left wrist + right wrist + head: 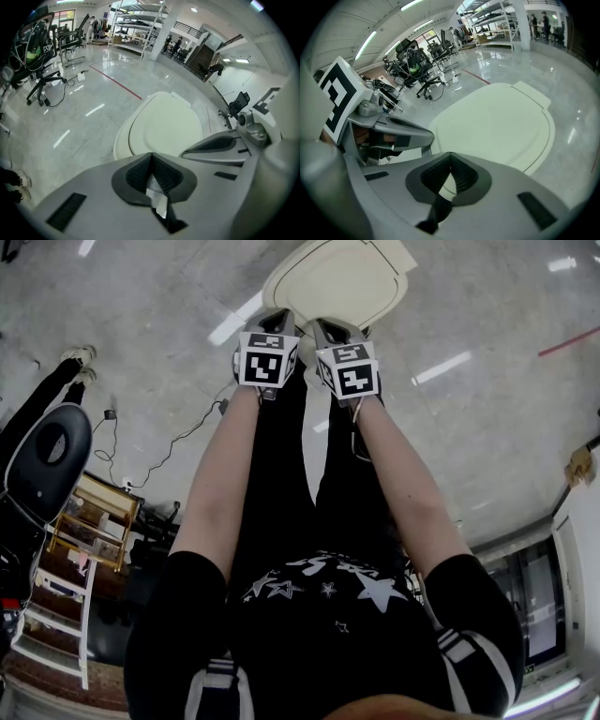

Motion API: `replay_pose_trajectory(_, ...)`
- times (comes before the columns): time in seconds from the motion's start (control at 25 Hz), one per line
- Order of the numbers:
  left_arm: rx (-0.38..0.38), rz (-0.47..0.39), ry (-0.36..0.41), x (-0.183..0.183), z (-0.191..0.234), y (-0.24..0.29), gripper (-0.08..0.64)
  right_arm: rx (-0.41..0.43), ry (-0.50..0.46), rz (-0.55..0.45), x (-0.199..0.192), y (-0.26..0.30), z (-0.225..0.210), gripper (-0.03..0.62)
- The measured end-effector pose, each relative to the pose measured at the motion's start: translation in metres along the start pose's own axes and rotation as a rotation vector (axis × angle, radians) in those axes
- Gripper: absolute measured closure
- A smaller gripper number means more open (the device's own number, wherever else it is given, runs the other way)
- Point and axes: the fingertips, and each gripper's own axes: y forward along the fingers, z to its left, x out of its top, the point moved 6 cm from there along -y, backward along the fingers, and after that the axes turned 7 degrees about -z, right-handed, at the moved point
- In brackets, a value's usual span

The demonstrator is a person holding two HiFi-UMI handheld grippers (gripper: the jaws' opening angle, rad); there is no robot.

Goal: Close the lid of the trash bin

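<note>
Cream, rounded trash bin lid (337,282) lying flat and shut, low on a glossy grey floor (141,315) in a large hall with office chairs (44,75) and shelving (136,21). Left hand-held gripper (151,155) and right hand-held gripper (450,155), side by side over the lid's near edge, are both clenched, tips together, grasping nothing.
</note>
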Motion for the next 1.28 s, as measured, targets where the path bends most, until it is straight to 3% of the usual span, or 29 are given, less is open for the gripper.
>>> replay_pose_trajectory(0.64,-0.003,0.000,0.003,-0.001,0.007,-0.005,0.548,-0.050,-0.061,0.012,0.002,0.005,0.003,0.586)
replay_pose_trajectory(0.88,-0.001,-0.018,0.002,0.001,0.010,-0.014,0.548,-0.068,-0.034,0.026,0.002,0.007,0.002,0.586)
replay_pose_trajectory(1.28,-0.053,-0.081,0.038,0.029,-0.015,-0.073,0.548,-0.113,-0.005,-0.063,0.048,-0.047,0.027,0.586)
